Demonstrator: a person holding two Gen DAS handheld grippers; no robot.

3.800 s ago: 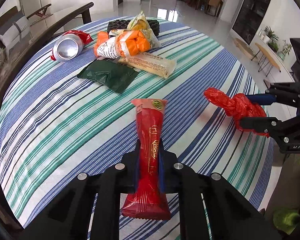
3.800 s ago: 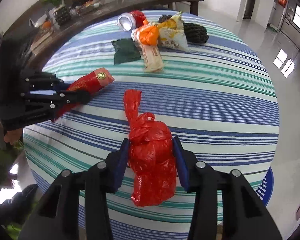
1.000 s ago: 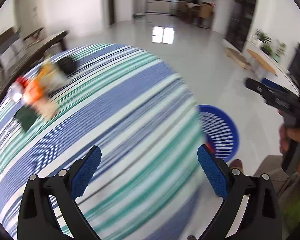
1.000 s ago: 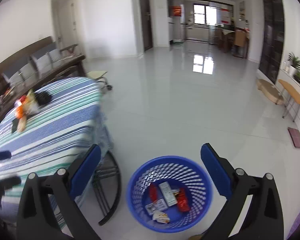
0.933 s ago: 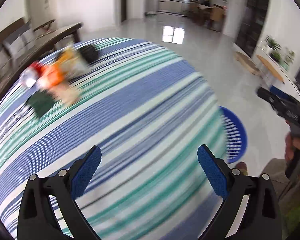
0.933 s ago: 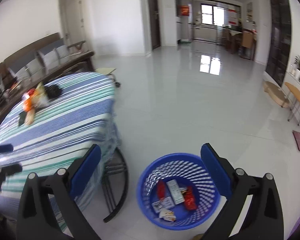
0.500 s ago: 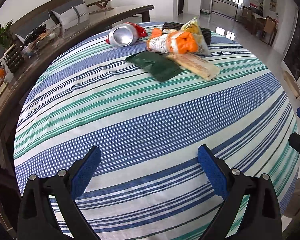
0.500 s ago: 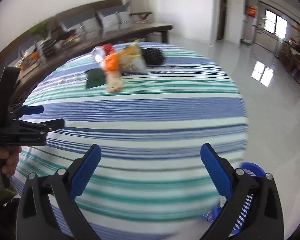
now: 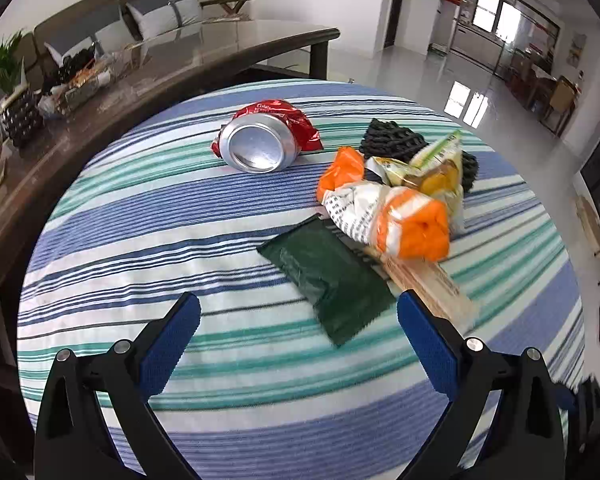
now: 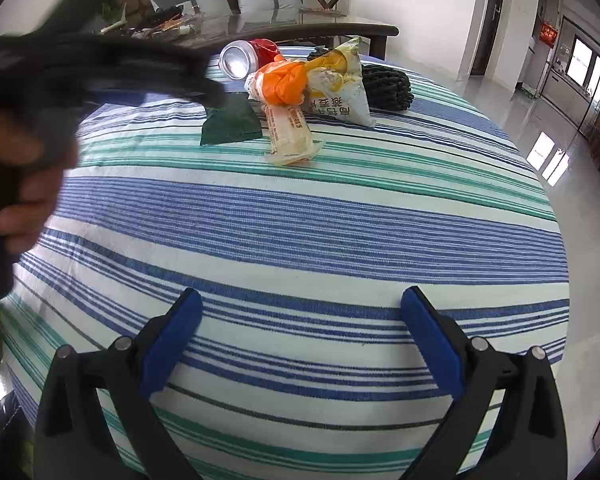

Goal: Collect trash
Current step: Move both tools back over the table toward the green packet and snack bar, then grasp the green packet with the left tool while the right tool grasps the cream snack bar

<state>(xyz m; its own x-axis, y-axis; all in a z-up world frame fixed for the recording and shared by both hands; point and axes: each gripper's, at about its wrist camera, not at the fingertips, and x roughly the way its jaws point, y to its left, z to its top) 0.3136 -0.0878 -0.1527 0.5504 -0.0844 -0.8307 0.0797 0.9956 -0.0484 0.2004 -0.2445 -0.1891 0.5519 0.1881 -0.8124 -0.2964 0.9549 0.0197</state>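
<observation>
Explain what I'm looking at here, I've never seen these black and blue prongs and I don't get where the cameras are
Those prongs are the two fingers of a hand-held gripper, a tool a person squeezes by hand; there is one in each hand. A fisheye camera sits on each, looking forward along the fingers, so the room bulges.

One picture comes from the left hand-held gripper, the other from the right hand-held gripper. Both are open and hold nothing.

On the striped tablecloth lies trash: a dented red can, a dark green packet, an orange and white wrapper, a pale long wrapper, a yellow snack bag and a black mesh bundle.

The left gripper reaches toward the green packet.
</observation>
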